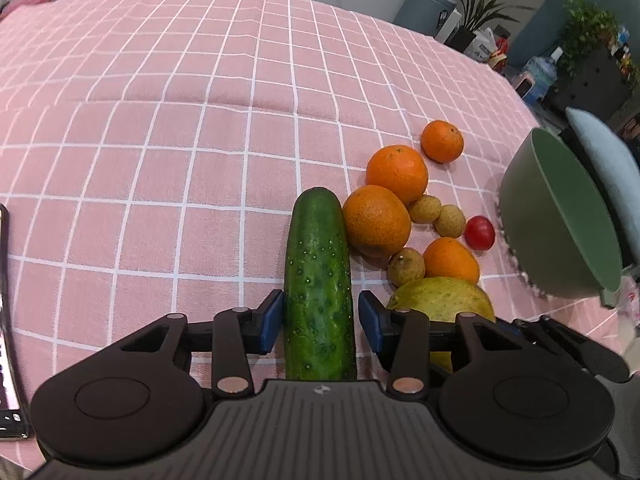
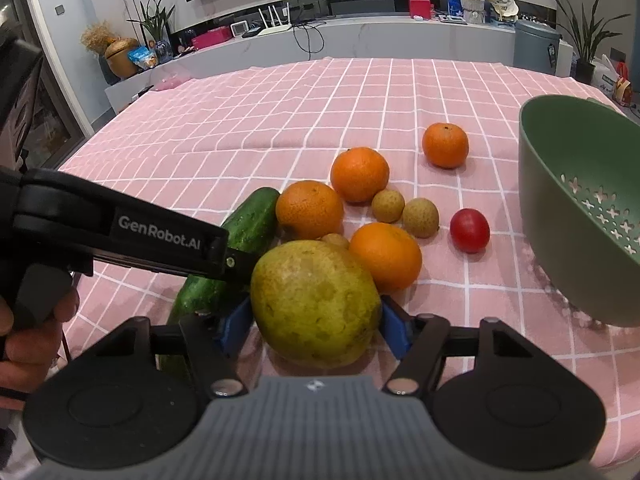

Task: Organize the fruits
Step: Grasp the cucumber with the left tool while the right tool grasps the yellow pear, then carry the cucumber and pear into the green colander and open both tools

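Two sets of tongs at work: left tongs (image 1: pixel 320 322) spread around the cucumber (image 1: pixel 319 280), one pad touching, the other just clear; right tongs (image 2: pixel 316 322) pinching the pear (image 2: pixel 314 302), both pads against its sides. Best to squeeze the cucumber near its middle and lift level, away from the orange (image 1: pixel 376 220) beside it. Raise the pear straight up, clear of the neighbouring oranges, then across to the green bowl (image 2: pixel 560 184). Bowl tilted near the desk (image 2: pixel 280 120) edge, showing nothing inside; all fruit out on the cloth.
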{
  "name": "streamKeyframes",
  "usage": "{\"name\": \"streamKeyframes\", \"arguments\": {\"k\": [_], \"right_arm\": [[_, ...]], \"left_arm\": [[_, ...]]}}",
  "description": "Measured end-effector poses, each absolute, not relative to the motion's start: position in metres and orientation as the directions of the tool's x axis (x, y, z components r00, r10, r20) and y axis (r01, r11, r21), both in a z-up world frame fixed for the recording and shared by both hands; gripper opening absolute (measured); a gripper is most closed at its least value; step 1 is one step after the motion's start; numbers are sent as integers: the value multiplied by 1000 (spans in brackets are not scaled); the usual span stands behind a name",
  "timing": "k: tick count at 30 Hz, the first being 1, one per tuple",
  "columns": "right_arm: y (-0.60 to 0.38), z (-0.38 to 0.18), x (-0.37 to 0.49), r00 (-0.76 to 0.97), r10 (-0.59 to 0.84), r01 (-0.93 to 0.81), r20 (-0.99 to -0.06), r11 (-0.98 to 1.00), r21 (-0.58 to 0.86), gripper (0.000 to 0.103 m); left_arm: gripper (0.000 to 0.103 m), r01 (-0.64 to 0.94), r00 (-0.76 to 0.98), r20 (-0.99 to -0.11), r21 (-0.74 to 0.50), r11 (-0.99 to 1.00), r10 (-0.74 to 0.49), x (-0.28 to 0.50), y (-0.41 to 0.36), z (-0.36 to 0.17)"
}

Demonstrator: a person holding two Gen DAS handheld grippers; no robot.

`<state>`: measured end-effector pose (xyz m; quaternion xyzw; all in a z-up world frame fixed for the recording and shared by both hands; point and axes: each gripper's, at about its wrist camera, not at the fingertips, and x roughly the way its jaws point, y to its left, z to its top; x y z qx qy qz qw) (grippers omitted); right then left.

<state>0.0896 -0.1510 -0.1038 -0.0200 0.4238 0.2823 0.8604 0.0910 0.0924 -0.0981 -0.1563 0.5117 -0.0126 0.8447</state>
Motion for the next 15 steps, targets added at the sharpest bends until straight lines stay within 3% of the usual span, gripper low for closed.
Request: {"name": "streamKeyframes", "arguments": {"k": [5,15], "right_arm": [[-153,-104,87,484,467,-504,-740,840,201,64],[-168,-90,77,495,477,-478,-727,848,230,63]], "left_arm": [[42,-107,473,-870,-213,971,-139,91,82,-96],[41,-99,508,-852,-202,974,-125,76,77,-77]]}}
